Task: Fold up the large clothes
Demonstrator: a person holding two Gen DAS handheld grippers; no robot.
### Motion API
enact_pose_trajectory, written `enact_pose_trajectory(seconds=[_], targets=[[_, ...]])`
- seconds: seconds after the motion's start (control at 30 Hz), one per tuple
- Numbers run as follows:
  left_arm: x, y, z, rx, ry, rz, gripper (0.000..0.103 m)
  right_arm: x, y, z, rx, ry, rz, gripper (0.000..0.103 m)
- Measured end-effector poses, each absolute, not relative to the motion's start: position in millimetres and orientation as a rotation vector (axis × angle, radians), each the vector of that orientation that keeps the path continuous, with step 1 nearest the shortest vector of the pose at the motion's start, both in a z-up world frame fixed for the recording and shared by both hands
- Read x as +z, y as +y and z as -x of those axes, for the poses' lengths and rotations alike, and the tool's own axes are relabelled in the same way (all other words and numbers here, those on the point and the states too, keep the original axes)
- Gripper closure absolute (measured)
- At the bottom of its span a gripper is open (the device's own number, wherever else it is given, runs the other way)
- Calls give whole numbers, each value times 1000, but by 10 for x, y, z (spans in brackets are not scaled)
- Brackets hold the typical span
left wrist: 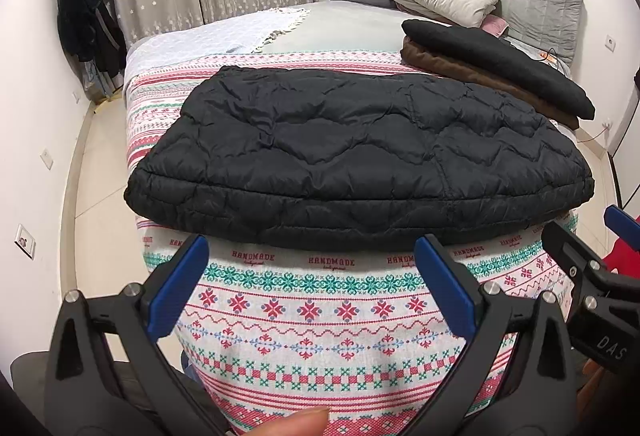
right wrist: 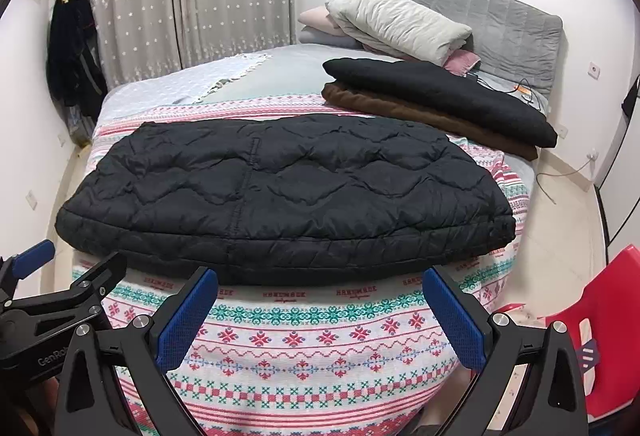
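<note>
Both my left gripper (left wrist: 312,276) and right gripper (right wrist: 320,308) gape empty; the quilted jacket (left wrist: 360,151) seems folded, so next I stack it.

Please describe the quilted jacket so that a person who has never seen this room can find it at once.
On the bed, find the patterned cover. The quilted jacket lies folded at its near end. Unlike the black and brown stack behind it, it is puffy with wavy stitching.
</note>
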State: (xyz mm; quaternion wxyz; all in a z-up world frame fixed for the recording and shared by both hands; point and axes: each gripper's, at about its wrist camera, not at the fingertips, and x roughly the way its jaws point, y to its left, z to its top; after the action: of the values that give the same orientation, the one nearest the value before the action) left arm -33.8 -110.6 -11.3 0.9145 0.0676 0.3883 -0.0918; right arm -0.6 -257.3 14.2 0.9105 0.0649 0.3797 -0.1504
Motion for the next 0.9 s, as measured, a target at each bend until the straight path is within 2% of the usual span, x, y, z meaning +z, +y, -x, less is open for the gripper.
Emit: enact_pose_trajectory(seconds=[0.9], targets=[[-152, -1117, 318, -188, 813, -136, 1, 132, -2549, 22, -333, 791, -102, 0]])
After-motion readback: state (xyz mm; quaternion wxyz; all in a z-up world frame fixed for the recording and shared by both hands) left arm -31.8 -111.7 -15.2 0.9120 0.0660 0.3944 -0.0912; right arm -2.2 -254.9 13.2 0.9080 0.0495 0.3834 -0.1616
